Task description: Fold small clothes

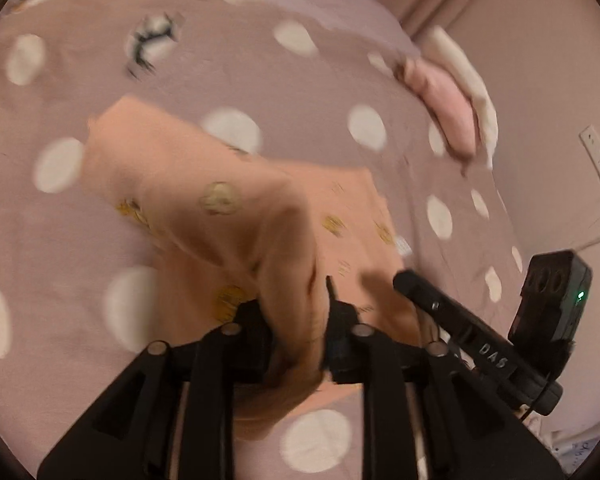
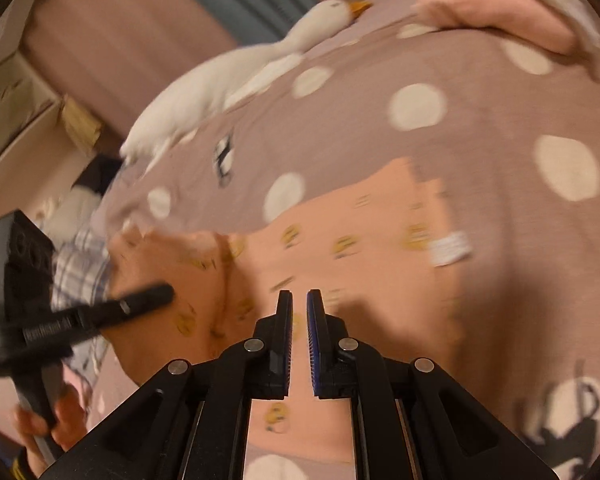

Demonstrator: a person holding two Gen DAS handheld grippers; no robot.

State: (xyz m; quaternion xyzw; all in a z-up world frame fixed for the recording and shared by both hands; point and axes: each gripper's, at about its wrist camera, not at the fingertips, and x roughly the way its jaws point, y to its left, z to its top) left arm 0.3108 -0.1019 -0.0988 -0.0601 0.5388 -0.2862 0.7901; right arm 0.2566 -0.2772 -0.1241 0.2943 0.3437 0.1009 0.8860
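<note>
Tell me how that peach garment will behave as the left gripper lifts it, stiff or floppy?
Probably floppy: the peach garment sags in folds from the left gripper. It seems light, rising from a single pinch. The rest will likely drag across the dotted bedspread.

Peach garment (image 1: pixel 203 200), yellow prints, likely smileys; one end lifted, rest flat on bedspread (image 1: pixel 320 80).

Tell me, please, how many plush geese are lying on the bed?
1: the white goose lies at the bedspread's far edge, beyond the peach garment; others may be out of view.
</note>
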